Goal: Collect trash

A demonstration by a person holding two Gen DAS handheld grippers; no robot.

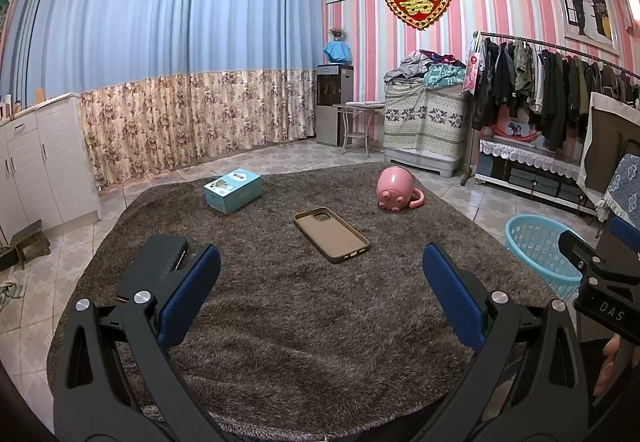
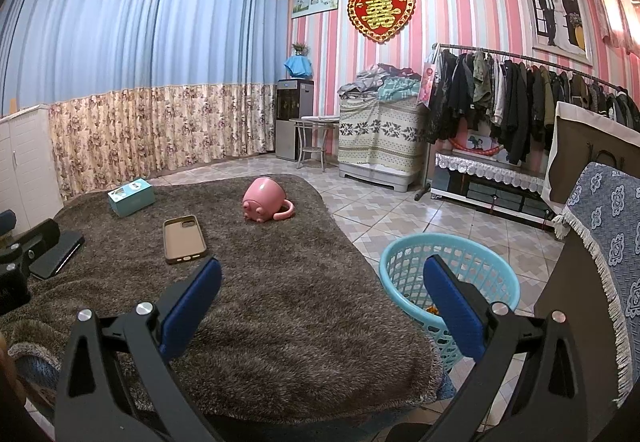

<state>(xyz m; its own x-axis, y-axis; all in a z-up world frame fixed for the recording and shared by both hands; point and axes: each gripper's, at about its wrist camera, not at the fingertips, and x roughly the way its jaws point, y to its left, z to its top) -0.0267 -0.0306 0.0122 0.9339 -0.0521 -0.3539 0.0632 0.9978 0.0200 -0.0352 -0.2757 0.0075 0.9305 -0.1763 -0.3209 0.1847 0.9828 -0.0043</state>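
On a shaggy brown cover [image 1: 300,302] [image 2: 280,302] lie a tan phone case [image 1: 330,233] [image 2: 184,239], a teal box [image 1: 233,189] [image 2: 131,196], an overturned pink mug [image 1: 397,189] [image 2: 265,200] and a black flat case [image 1: 154,266] [image 2: 58,252]. A light-blue basket [image 1: 540,246] [image 2: 452,274] stands on the floor at the cover's right edge, with something small and orange [image 2: 433,309] inside. My left gripper [image 1: 321,262] is open over the cover's near middle, holding nothing. My right gripper [image 2: 322,274] is open near the basket, also holding nothing.
White cabinets [image 1: 44,162] stand on the left, curtains [image 1: 180,82] behind. A water dispenser [image 1: 333,102], a small table [image 1: 358,122], a covered stack [image 1: 424,118], a clothes rack [image 1: 552,94] and a cloth-draped piece of furniture [image 2: 608,226] line the right side. Tiled floor [image 2: 400,210] surrounds the cover.
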